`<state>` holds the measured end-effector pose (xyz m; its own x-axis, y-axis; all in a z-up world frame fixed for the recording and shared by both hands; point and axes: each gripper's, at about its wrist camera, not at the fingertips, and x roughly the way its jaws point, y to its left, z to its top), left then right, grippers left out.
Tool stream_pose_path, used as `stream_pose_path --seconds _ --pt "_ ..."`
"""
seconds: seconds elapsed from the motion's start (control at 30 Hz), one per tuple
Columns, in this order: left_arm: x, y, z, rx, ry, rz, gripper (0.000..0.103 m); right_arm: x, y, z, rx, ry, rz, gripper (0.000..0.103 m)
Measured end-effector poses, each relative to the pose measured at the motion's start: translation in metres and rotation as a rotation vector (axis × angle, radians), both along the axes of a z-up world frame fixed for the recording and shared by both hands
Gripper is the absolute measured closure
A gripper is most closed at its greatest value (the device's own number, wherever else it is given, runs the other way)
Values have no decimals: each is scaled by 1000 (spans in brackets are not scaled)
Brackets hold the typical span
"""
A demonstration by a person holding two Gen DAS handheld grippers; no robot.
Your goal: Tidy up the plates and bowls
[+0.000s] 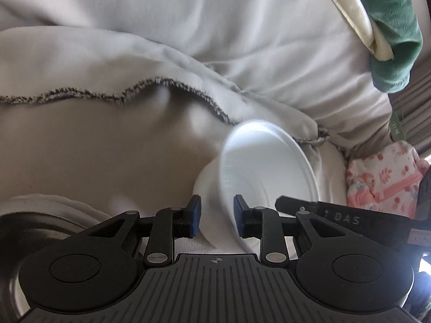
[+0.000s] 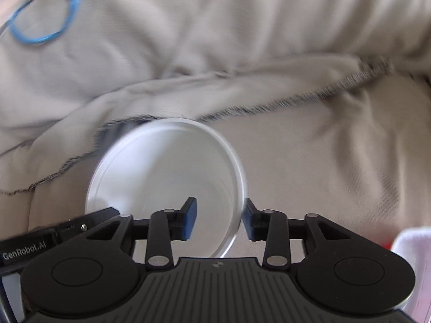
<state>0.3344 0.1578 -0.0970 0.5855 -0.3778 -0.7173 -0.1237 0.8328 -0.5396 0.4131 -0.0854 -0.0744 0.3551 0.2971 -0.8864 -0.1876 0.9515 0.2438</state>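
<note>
A white bowl [image 1: 264, 167] lies tipped on a beige blanket, its mouth turned toward the right. My left gripper [image 1: 217, 216] straddles the near wall, one blue pad outside and one inside, and white plastic fills the gap between them. In the right wrist view the same bowl [image 2: 167, 172] shows its inside. There my right gripper [image 2: 219, 219] has the rim between its pads. The rim runs close to the right pad, while the left pad [image 2: 190, 219] stands apart inside the bowl. Each view shows the other gripper's black body at its edge.
A steel dish [image 1: 32, 228] sits at the lower left. The rumpled blanket has a dark stitched hem [image 1: 150, 86]. A green cloth [image 1: 390, 27] and a pink floral cloth [image 1: 382, 177] lie at the right. A blue cord loop [image 2: 43, 13] lies far left, and something white [image 2: 412, 255] is at the lower right.
</note>
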Motion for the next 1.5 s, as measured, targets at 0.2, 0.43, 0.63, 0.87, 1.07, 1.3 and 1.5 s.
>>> stream_pose_path --seconds 0.2,0.43,0.63,0.87,1.07,1.3,1.5 --pt "1 -10 0 20 -7 -23 74 -4 -25 -18 119 132 -41 64" --pt "-42 -26 71 50 -185 -89 74 -38 -31 47 119 -43 -35 68" --pt "-118 -37 140 105 -248 -147 72 -108 -41 123 125 -118 60 67" --pt "-151 -32 94 34 -95 -143 74 -155 -30 92 12 -28 172 64" --pt "-182 33 80 -22 -133 2 74 -159 -23 88 -119 -62 178 63" --pt "-203 119 49 135 -31 340 74 -152 33 143 -109 -271 232 33" --pt "-196 144 11 20 41 347 74 -121 123 97 -119 -101 328 31"
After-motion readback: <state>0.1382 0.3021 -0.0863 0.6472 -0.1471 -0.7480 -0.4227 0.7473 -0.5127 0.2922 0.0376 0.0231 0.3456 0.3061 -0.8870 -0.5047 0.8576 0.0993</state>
